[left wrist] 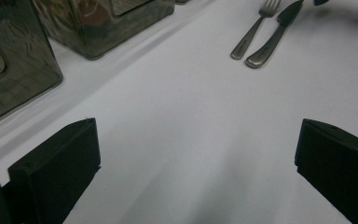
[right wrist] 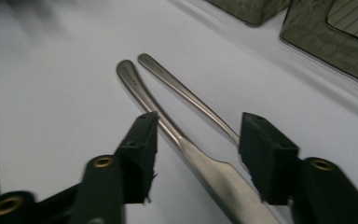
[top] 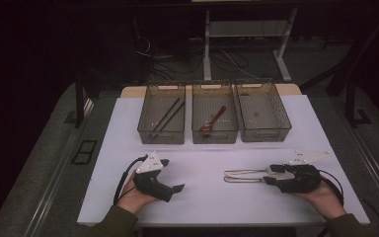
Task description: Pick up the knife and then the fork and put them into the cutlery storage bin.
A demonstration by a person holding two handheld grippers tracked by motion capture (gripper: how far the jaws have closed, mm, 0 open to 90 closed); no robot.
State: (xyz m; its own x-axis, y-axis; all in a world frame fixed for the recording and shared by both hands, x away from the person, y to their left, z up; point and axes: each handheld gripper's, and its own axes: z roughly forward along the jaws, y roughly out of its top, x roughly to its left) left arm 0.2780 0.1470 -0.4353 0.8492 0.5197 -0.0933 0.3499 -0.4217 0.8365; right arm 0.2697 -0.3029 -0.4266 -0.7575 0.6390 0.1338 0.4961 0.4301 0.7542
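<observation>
A: Report the condition of the right gripper [right wrist: 193, 154].

B: Its jaws stand partly apart, one on each side of a knife [right wrist: 191, 154] and a fork [right wrist: 186, 95] that lie side by side on the white table [top: 202, 192]. From the right gripper view I cannot tell for certain whether the pads touch the metal; a gap shows beside each pad, so I read no clamp.

A: Location of the cutlery?

B: Near the front edge of the table on the person's right, handles pointing toward the table's middle. In the left gripper view the fork tines sit just beside the knife blade.

A: Left gripper [left wrist: 196, 158]?

B: Jaws wide apart, nothing between them, held low over bare table on the person's left, well apart from the cutlery.

A: Other items?

B: Three clear bins along the far side: the left bin [top: 162, 114] holds chopsticks [top: 168, 116], the middle bin [top: 215, 113] holds a red spoon [top: 213, 120].
</observation>
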